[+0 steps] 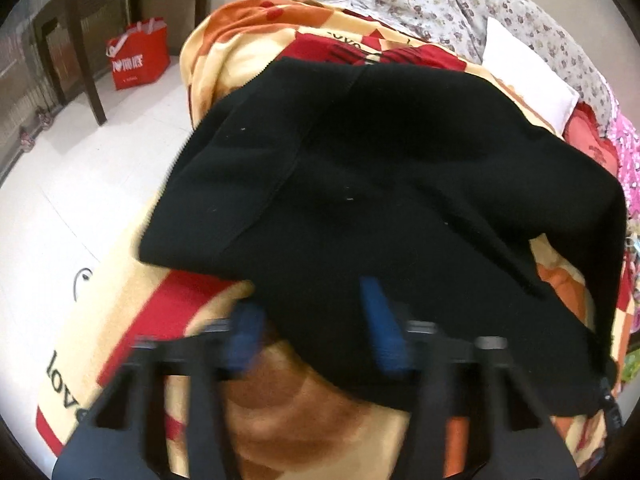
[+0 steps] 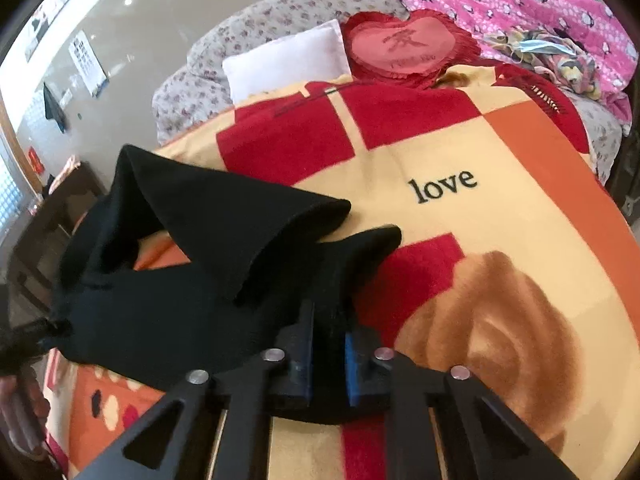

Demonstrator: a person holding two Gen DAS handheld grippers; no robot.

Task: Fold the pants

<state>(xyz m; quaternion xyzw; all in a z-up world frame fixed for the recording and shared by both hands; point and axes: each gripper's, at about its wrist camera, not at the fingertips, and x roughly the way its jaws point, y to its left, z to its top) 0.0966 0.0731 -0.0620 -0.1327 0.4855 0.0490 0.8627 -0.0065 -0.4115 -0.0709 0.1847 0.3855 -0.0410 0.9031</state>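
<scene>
The black pants lie bunched on a patterned blanket on a bed. My left gripper is open, its blue fingers spread wide at the pants' near edge, with cloth lying over the gap between them. In the right wrist view the pants spread to the left, folded over themselves with a raised flap. My right gripper is shut on a fold of the pants' near edge, cloth pinched between its blue pads.
The blanket with red, orange and cream blocks covers the bed. A white pillow, a red heart cushion and pink bedding lie at the far end. A red bag and a dark table stand on the floor at left.
</scene>
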